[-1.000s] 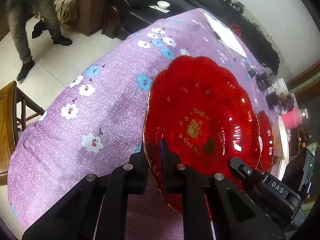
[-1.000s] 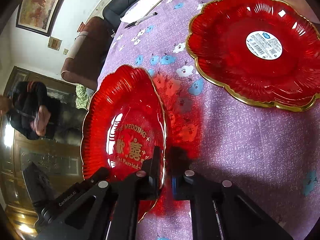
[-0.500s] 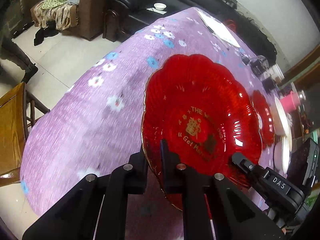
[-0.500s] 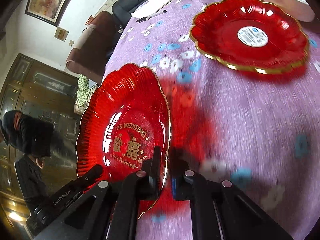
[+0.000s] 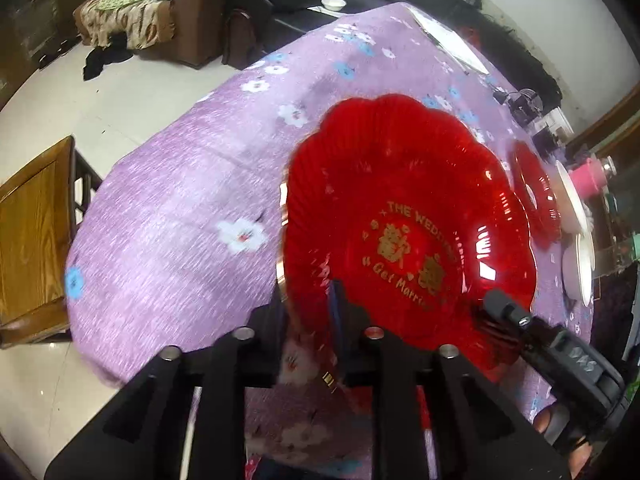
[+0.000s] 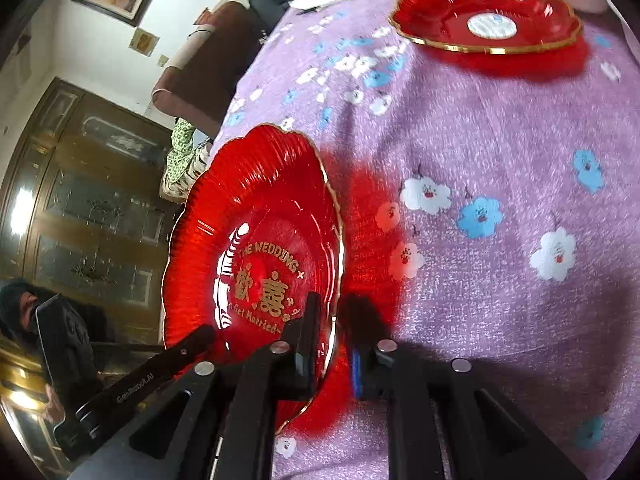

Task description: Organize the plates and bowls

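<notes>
A red scalloped wedding plate [image 5: 404, 220] with gold lettering is held tilted above the purple flowered tablecloth [image 5: 192, 220]. My left gripper [image 5: 310, 300] is shut on its near rim. My right gripper [image 6: 334, 324] is shut on the opposite rim of the same plate [image 6: 256, 248]. A second red plate [image 6: 488, 20] with a white sticker lies flat on the cloth at the far right of the right wrist view, and shows small in the left wrist view [image 5: 534, 188].
White plates [image 5: 578, 268] and a pink cup [image 5: 586, 174] stand at the table's far right. A wooden chair [image 5: 32, 240] is off the table's left edge. Sofas [image 5: 256, 12] and a wooden cabinet [image 6: 92, 200] lie beyond.
Both grippers have lifted the wedding plate higher above the cloth. The second red plate now looks farther away in the right wrist view.
</notes>
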`<state>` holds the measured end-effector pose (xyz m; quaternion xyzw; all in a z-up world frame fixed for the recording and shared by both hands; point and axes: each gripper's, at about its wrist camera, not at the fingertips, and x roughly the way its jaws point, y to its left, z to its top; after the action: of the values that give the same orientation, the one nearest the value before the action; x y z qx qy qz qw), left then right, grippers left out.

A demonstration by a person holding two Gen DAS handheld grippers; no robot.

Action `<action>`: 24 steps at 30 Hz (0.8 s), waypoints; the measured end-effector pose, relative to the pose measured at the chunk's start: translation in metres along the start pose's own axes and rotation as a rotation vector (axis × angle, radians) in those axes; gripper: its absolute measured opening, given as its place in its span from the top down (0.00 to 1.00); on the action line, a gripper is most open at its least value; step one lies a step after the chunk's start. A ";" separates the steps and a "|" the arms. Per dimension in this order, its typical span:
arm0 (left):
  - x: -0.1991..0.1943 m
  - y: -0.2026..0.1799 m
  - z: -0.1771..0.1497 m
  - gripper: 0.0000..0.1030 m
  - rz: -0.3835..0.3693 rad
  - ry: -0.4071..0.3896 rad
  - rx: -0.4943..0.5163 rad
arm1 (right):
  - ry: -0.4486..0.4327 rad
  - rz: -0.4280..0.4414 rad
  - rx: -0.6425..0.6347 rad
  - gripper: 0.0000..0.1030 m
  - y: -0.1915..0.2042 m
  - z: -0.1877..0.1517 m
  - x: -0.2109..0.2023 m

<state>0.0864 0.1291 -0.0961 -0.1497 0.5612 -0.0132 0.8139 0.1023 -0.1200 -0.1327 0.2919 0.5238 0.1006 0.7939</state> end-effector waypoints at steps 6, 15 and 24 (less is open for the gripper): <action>-0.037 0.012 -0.022 0.59 0.067 -0.092 0.024 | -0.084 0.095 0.004 0.43 -0.018 0.001 -0.042; -0.121 -0.010 -0.009 0.60 0.068 -0.399 0.042 | -0.281 0.100 0.183 0.43 -0.108 0.035 -0.125; -0.063 -0.147 0.052 0.60 -0.156 -0.238 0.145 | -0.352 0.166 0.326 0.43 -0.138 0.085 -0.122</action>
<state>0.1326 0.0126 0.0166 -0.1343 0.4452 -0.0988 0.8798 0.1056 -0.3190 -0.0933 0.4712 0.3608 0.0273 0.8044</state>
